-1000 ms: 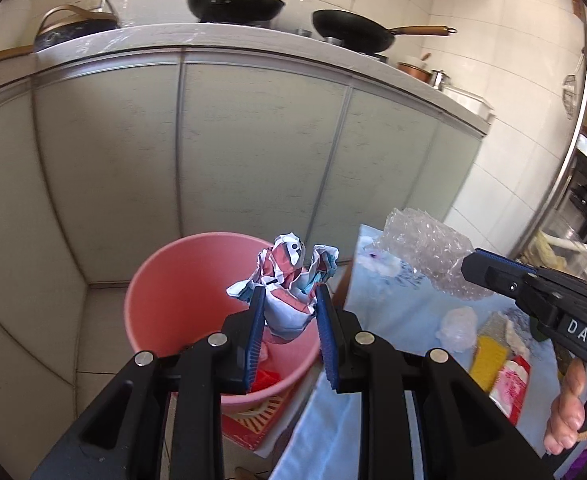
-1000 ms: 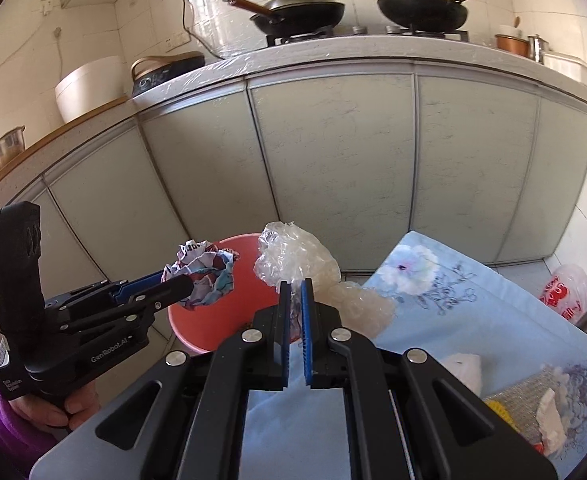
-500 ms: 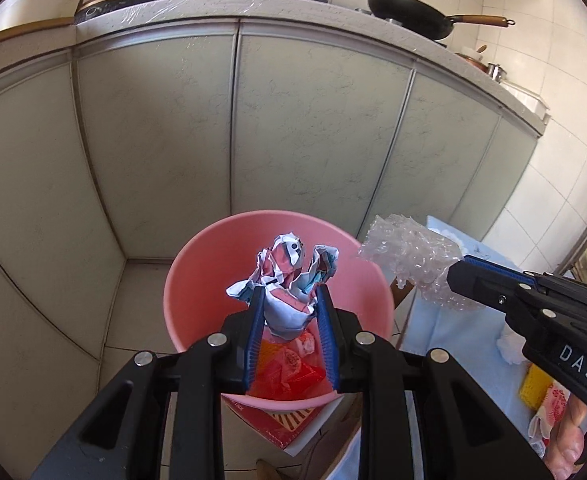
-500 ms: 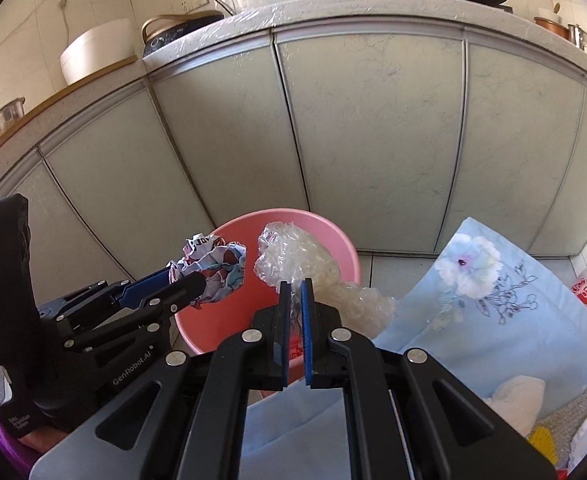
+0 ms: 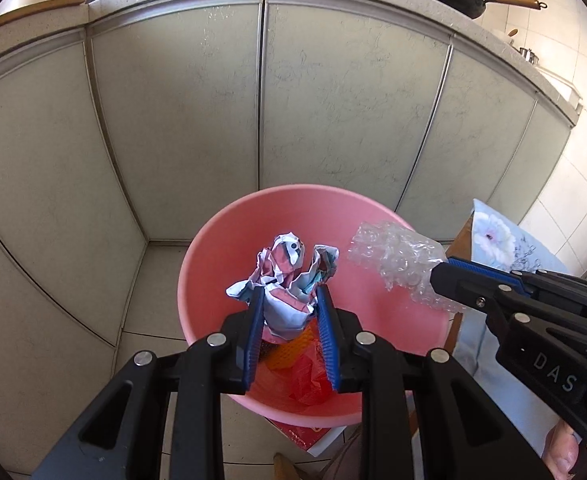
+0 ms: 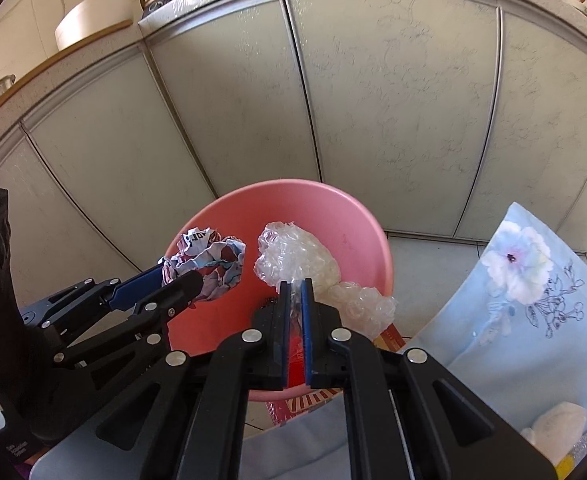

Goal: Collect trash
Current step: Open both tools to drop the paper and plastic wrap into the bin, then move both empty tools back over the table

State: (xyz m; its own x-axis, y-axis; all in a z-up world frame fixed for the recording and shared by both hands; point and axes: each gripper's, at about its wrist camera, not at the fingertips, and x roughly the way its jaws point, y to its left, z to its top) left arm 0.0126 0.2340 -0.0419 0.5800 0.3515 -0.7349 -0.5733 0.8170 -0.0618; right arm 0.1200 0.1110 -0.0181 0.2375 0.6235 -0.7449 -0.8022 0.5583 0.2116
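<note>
Now both pieces of trash hang over the pink bin [image 5: 213, 248]. Crumpled printed paper [image 5: 287, 284] sits pinched between the pads of my left gripper [image 5: 289, 320], jaws partly apart around the wad, above the bin's middle. Bubble wrap [image 6: 297, 260] is clamped in my right gripper [image 6: 296, 304], jaws nearly together on a thin fold, the rest bulging out over the bin's right side. Red and orange wrappers [image 5: 305, 376] lie at the bottom. Step in hand, as I judge it: the drop. Next move calls for spreading both jaws clear; the wrap may cling to a pad. More litter waits on the flowered blue cloth [image 6: 533, 300] beside the bin.
</note>
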